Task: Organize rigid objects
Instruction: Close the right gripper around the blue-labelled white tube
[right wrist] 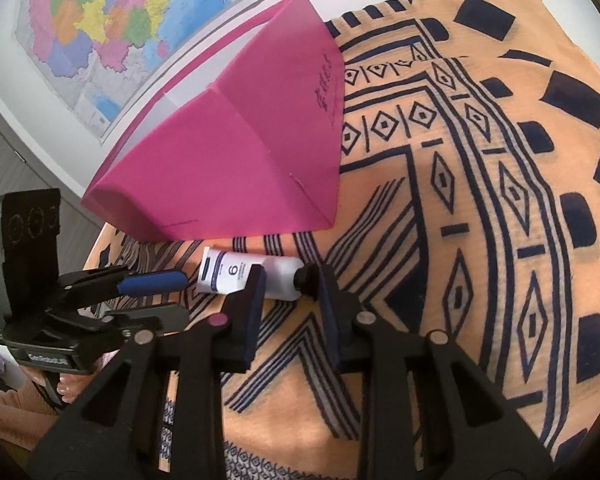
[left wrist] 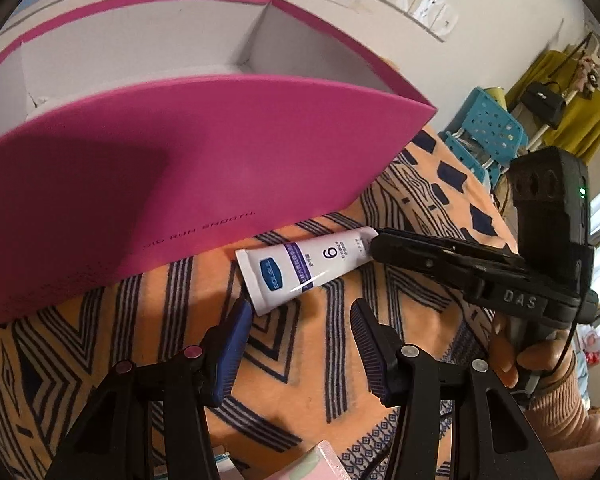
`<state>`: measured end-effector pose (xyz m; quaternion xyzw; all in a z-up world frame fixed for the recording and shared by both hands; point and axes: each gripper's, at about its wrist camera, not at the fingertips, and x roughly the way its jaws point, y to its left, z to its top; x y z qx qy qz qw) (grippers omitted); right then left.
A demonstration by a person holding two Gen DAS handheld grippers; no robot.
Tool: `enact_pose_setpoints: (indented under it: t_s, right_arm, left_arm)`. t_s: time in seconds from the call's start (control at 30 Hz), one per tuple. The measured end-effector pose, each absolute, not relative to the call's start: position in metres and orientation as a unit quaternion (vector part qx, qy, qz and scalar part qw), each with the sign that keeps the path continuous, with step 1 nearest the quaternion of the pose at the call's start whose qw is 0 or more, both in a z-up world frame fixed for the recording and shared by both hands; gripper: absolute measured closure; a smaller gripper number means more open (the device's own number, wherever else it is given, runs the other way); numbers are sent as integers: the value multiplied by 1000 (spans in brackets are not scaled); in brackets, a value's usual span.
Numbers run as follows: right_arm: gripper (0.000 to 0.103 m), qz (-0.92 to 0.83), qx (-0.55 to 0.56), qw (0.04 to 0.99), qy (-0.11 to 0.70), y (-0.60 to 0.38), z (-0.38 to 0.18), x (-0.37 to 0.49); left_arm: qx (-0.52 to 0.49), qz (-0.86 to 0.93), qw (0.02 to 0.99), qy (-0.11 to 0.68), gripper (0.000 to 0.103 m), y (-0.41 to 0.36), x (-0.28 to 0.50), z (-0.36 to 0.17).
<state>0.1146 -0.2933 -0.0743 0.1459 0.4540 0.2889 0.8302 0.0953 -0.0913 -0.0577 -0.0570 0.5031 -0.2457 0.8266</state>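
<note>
A white tube [left wrist: 300, 270] with a purple band and a "6" lies on the patterned orange cloth, just in front of a pink box [left wrist: 172, 160] with white compartments. My left gripper [left wrist: 300, 308] is open, its blue pads just short of the tube's crimped end. In the right wrist view my right gripper [right wrist: 290, 280] is open around the tube [right wrist: 236, 274] near its black cap [right wrist: 306, 276], the jaws apart on either side. The pink box [right wrist: 236, 160] stands behind it. The left gripper [right wrist: 156, 292] shows at the left.
The orange cloth with dark blue patterns [right wrist: 480, 240] covers the table. A pink and green pack [left wrist: 320, 462] sits at the bottom edge of the left wrist view. A wall map [right wrist: 112, 28] hangs behind the box. A blue plastic chair [left wrist: 488, 132] stands beyond the table.
</note>
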Motion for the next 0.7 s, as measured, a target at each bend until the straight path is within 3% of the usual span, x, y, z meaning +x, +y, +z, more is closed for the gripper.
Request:
enact_pose_setpoints:
  t_s: [0.43, 0.7]
  right_arm:
    - [77, 283, 150, 833, 451, -296, -70, 115]
    - [77, 293, 152, 830, 450, -287, -69, 125]
  left_arm:
    - [-77, -223, 822, 518, 50, -87, 104, -63]
    - [-67, -225, 822, 518, 44, -95, 107, -63]
